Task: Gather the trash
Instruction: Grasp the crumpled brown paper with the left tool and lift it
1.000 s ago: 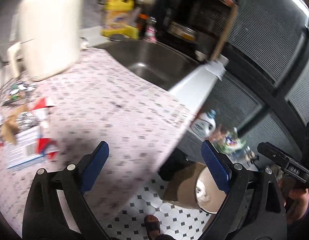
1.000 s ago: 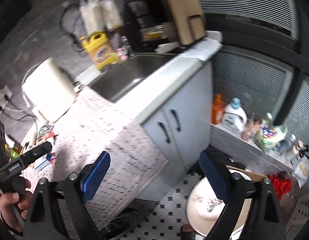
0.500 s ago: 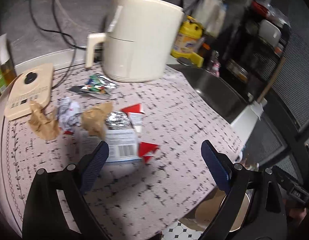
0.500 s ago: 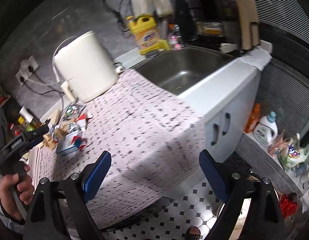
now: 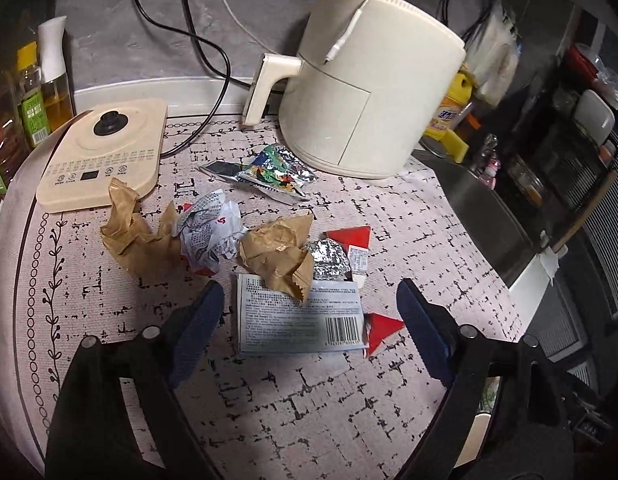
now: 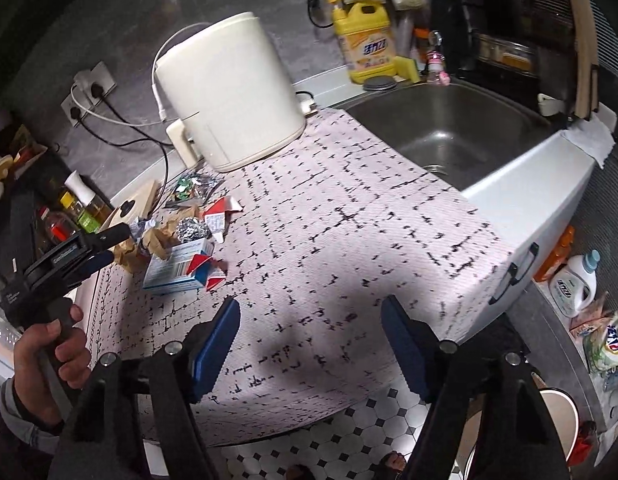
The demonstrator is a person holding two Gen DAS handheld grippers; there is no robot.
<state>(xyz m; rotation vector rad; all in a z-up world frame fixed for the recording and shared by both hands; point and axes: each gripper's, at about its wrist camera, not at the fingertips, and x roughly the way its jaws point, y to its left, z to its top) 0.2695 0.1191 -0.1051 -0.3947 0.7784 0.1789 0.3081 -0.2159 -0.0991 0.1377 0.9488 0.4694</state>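
Observation:
Trash lies in a heap on the patterned counter mat [image 5: 309,400]. A flat pale-blue packet with a barcode [image 5: 297,320] lies nearest, between the blue pads of my open, empty left gripper [image 5: 309,328]. Behind it are crumpled brown paper [image 5: 279,254], a foil ball [image 5: 329,260], red scraps [image 5: 383,330], a crumpled printed wrapper [image 5: 211,234], more brown paper [image 5: 137,240] and a foil snack wrapper [image 5: 269,172]. My right gripper [image 6: 311,344] is open and empty over the mat's front edge, right of the heap [image 6: 181,252].
A cream air fryer [image 5: 369,92] stands behind the trash, a cream hotplate base [image 5: 101,156] at left with bottles [image 5: 33,112] beyond. A steel sink [image 6: 449,132] lies right. A round bin [image 6: 557,424] stands on the tiled floor below.
Both views have swung left from the sink and floor toward the counter. My left gripper has come down close over the trash heap, now straddling the blue packet. Both grippers stay open.

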